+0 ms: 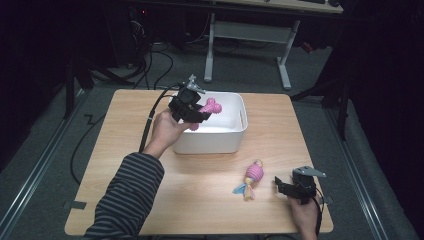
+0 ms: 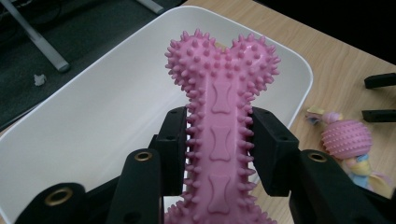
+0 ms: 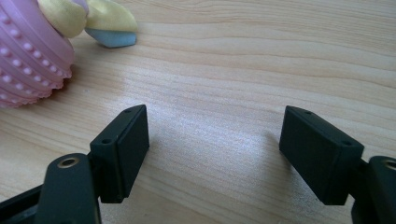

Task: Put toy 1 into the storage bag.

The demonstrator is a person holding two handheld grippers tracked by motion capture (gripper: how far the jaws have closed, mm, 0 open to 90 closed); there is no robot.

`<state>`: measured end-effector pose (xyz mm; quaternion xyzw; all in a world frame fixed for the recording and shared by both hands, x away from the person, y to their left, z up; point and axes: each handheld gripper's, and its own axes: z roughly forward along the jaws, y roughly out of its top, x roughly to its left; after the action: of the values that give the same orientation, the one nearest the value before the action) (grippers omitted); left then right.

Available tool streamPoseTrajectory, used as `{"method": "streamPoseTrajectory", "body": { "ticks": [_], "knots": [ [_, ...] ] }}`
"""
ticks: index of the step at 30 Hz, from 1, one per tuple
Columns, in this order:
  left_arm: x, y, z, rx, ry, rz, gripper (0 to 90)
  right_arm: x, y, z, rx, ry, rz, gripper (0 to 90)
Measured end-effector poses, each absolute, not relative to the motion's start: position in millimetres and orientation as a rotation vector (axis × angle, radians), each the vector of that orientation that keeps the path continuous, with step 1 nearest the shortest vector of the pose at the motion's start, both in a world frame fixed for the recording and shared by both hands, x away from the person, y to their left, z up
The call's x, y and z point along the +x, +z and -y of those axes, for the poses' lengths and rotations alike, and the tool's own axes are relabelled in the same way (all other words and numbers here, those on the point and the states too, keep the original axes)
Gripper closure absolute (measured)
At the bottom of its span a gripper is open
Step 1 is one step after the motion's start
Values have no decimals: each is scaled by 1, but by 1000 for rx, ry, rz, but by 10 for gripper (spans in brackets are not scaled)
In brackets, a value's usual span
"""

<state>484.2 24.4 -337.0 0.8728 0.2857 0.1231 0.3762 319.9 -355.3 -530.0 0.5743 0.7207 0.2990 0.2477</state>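
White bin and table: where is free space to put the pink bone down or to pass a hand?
The white bin looks bare inside, under the pink bone that the left claw holds. The table is bare left of the bin and along its near-left edge. It is crowded near-right: the rope ball toy lies beside the open right claw.

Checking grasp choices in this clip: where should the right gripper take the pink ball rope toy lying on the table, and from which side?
Grip the pink ball rope toy across its ribbed ball, its widest and firmest part. It lies flat just left of the open right gripper, so probably come in level from that side or from above, avoiding the soft rope ends.
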Motion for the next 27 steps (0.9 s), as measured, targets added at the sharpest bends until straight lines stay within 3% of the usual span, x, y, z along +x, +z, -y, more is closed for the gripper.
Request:
{"method": "streamPoseTrajectory", "body": {
  "ticks": [27],
  "knots": [
    [510,-369,-10,2288,320,-835,585,320,-530,355,1566,817,-1966,243]
  ]
}}
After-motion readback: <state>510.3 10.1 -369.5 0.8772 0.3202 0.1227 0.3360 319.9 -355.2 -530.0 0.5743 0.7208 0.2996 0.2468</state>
